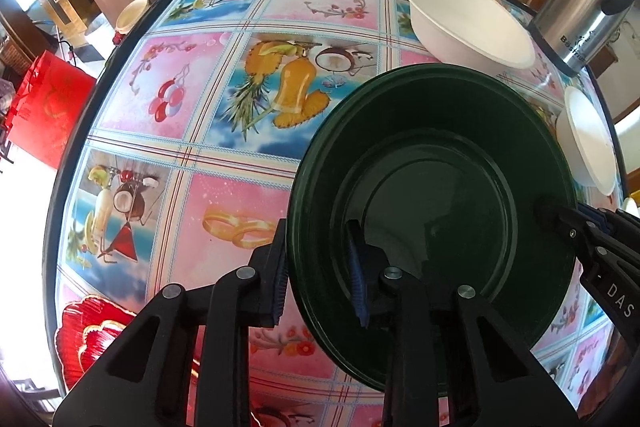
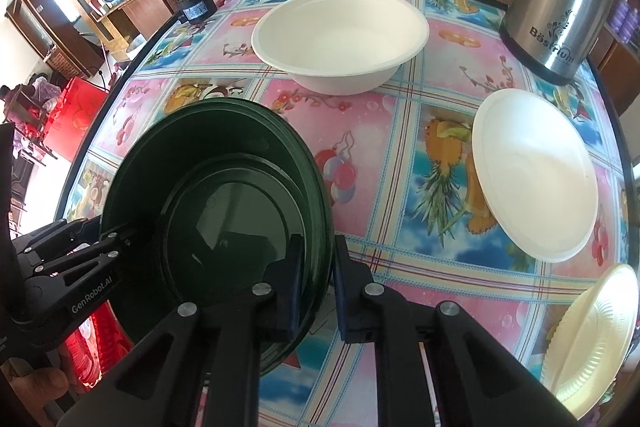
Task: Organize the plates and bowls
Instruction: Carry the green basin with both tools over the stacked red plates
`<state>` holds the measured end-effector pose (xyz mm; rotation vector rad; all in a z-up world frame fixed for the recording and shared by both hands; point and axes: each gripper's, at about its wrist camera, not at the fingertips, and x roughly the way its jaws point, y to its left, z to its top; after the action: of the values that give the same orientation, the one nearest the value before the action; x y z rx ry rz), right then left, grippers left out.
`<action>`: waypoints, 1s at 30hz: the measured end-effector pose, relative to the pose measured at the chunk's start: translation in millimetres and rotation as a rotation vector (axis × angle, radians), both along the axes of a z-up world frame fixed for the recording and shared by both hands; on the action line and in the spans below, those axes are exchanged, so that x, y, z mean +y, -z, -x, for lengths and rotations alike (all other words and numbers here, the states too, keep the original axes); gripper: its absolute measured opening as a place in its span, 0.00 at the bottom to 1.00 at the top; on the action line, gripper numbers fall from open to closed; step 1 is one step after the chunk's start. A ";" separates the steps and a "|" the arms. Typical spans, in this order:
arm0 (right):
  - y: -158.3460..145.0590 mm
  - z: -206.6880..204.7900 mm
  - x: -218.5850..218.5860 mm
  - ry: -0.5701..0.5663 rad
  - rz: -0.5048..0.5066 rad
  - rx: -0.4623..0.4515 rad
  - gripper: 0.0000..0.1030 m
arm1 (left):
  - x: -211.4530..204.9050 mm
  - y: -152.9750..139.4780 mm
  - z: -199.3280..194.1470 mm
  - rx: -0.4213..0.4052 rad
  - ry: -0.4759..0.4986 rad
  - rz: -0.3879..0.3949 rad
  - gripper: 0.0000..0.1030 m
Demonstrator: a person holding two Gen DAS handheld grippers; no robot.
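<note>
left wrist: dark green bowl's rim sits between the fingers.

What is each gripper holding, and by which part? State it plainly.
Both hold the dark green bowl by its rim: the left gripper at the bowl's left edge, the right gripper at the opposite edge, one finger inside, one outside.

Bright daylight from the left, glare on the glossy tablecloth, fisheye-bent edges.
</note>
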<state>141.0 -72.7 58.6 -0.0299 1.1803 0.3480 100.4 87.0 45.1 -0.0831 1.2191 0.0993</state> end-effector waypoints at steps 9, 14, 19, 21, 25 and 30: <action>-1.5 6.7 -7.4 0.022 -0.008 0.008 0.11 | -1.2 -4.7 11.4 0.003 0.009 0.035 0.20; -4.3 13.5 -10.4 0.029 -0.008 0.011 0.11 | -2.5 -10.7 17.6 -0.003 0.015 0.044 0.20; -11.8 20.0 -12.7 0.040 -0.008 -0.002 0.11 | -3.6 -22.6 25.7 -0.022 0.021 0.055 0.20; -15.1 23.0 -13.4 0.044 -0.007 -0.005 0.11 | -4.1 -28.2 29.7 -0.029 0.025 0.063 0.20; -23.3 31.8 -10.9 0.039 -0.016 -0.014 0.11 | -7.5 -38.3 39.0 -0.041 0.041 0.076 0.20; -20.1 38.0 -5.3 0.036 -0.005 -0.006 0.11 | -5.1 -32.9 47.0 -0.028 0.040 0.082 0.20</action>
<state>103.0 -78.0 78.6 -0.0052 1.1722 0.3185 53.4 81.8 77.9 -0.1311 1.1958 0.0134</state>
